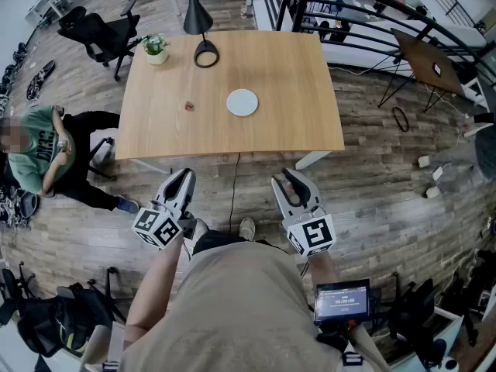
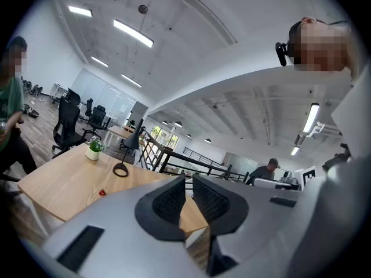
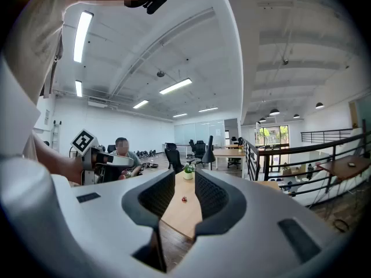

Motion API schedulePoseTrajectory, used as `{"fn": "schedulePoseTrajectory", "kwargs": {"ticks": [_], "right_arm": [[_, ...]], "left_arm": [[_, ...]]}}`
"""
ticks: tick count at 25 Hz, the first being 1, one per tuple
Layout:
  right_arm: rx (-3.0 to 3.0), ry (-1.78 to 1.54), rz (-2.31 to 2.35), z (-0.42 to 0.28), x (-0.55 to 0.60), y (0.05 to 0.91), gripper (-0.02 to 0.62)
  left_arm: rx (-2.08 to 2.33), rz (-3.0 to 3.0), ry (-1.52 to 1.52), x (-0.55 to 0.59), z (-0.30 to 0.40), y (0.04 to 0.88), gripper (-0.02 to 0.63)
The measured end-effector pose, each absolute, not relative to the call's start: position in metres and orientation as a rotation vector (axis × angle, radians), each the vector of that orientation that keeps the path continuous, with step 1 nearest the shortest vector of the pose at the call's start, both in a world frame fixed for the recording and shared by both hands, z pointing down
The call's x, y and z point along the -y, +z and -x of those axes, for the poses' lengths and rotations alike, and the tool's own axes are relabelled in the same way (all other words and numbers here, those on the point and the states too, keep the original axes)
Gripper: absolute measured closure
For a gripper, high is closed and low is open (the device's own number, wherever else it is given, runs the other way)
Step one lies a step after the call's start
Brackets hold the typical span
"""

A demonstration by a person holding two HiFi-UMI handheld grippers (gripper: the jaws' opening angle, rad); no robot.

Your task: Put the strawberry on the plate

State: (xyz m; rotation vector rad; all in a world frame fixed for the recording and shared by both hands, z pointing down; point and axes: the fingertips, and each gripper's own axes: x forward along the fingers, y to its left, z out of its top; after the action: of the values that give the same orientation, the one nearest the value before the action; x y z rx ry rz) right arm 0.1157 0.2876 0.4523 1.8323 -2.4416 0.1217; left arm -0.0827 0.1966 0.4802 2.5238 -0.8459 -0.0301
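Observation:
A small red strawberry (image 1: 188, 106) lies on the wooden table (image 1: 294, 122), left of a round white plate (image 1: 242, 102). Both grippers hang near my body, short of the table's front edge. My left gripper (image 1: 180, 178) has its jaws a narrow gap apart and holds nothing. My right gripper (image 1: 288, 178) is a little wider open and also empty. In the left gripper view the strawberry (image 2: 102, 193) shows far off to the left of the left gripper (image 2: 189, 181). The right gripper view shows the strawberry (image 3: 184, 199) between the fingers of the right gripper (image 3: 185, 178), far ahead.
A black lamp base (image 1: 206, 54) and a small potted plant (image 1: 156, 49) stand at the table's far edge. A person (image 1: 39, 153) sits on the floor at the left. A black office chair (image 1: 101, 33) and a railing (image 1: 372, 22) lie beyond the table.

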Motion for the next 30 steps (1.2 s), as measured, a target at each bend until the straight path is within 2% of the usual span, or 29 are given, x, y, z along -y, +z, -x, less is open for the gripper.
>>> {"fn": "schedulePoseTrajectory", "kwargs": {"ticks": [12, 30], "right_arm": [[2.515, 0.203, -1.862, -0.118, -0.288, 0.452, 0.477], [2.512, 0.153, -1.841, -0.121, -0.313, 0.453, 0.477]], "left_arm": [[0.855, -2.523, -0.031, -0.201, 0.083, 0.481, 0.563], [0.841, -2.538, -0.028, -0.221, 0.075, 0.479, 0.563]]}}
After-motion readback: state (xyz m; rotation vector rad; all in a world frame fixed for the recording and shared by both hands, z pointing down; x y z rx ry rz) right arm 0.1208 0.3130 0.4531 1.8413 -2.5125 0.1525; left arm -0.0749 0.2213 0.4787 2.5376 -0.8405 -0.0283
